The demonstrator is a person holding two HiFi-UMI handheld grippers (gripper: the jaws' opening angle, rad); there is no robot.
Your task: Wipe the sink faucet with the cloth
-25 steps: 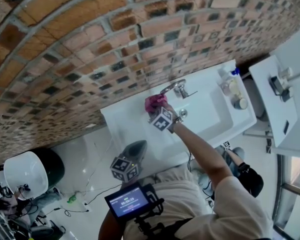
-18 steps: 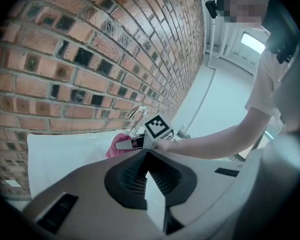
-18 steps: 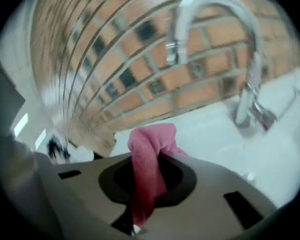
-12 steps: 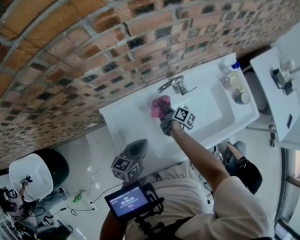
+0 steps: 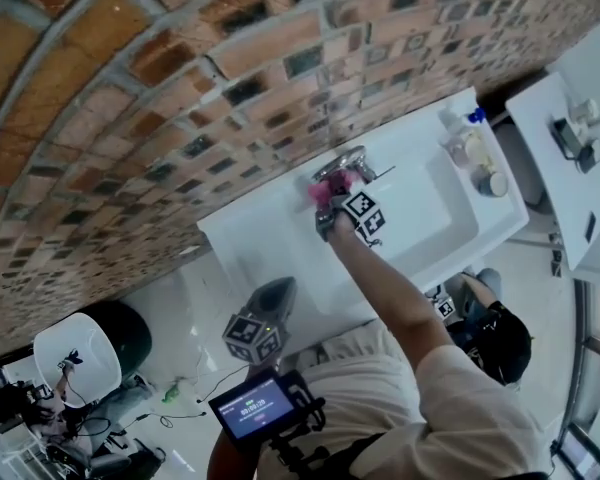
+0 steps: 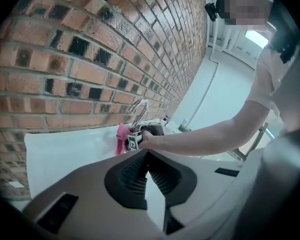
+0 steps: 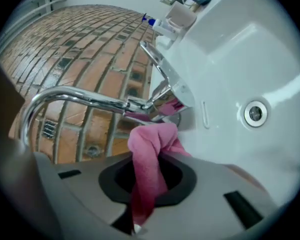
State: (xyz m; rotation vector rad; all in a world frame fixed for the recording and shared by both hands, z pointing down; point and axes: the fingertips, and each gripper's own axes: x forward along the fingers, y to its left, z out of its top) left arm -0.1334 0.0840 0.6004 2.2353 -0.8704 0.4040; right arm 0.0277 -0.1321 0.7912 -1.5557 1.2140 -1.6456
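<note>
The right gripper (image 7: 149, 160) is closed tight on a pink cloth (image 7: 151, 136). The cloth sticks out past the jaws and its top touches the bottom part of the shiny faucet (image 7: 85, 98). The faucet stands at the back of the white sink (image 7: 240, 59), right by the brick wall (image 5: 180, 88). The drain (image 7: 255, 113) is a little way off in the bowl. The left gripper (image 6: 148, 151) is closed too, with nothing in it. It is held low, well away from the sink.
</note>
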